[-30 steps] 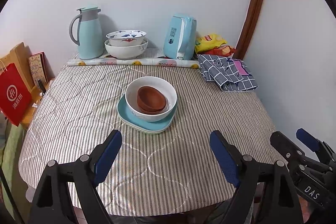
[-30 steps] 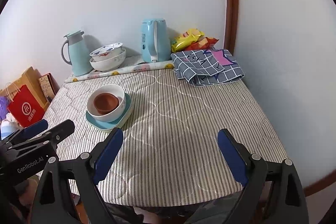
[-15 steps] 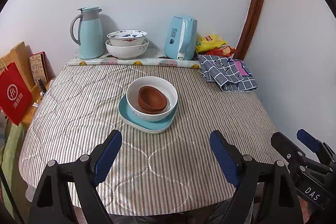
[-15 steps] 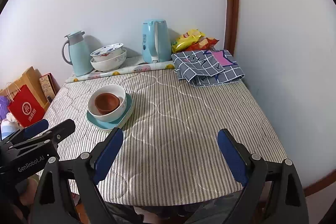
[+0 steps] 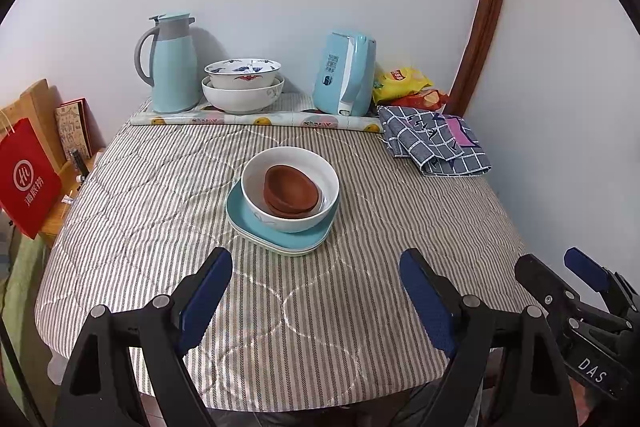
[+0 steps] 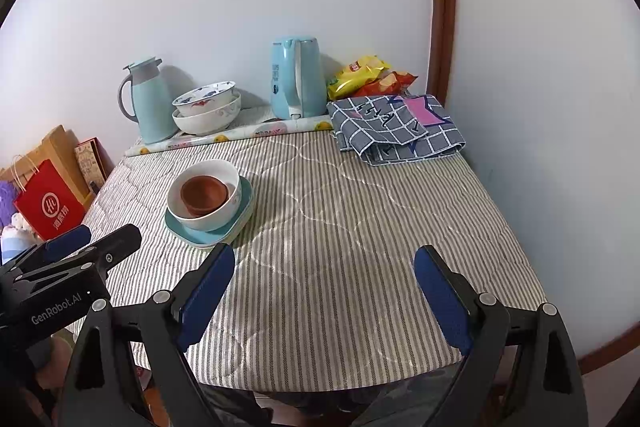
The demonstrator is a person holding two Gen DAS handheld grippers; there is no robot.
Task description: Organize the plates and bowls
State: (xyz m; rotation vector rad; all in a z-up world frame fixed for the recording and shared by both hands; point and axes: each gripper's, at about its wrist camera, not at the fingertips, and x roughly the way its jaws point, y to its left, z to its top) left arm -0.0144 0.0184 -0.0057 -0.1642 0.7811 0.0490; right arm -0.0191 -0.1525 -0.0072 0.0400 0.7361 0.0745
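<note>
Light blue plates [image 5: 256, 227] lie stacked in the middle of the striped table. A white bowl [image 5: 326, 175] stands on them and holds brown bowls [image 5: 292, 187]. The same stack shows in the right wrist view [image 6: 208, 203]. Two patterned white bowls [image 5: 242, 83] are nested at the back by the wall. My left gripper [image 5: 316, 291] is open and empty over the table's near edge, short of the stack. My right gripper [image 6: 324, 287] is open and empty over the near right part of the table.
A light blue thermos jug [image 5: 170, 65] and a blue kettle [image 5: 346, 75] stand at the back. Snack bags [image 5: 404, 83] and a folded checked cloth [image 5: 436, 143] lie at the back right. A red bag [image 5: 26, 175] stands left of the table. Walls close the back and right.
Both grippers have drawn back a little from the table; the stack looks slightly farther away. Nothing on the table has moved.
</note>
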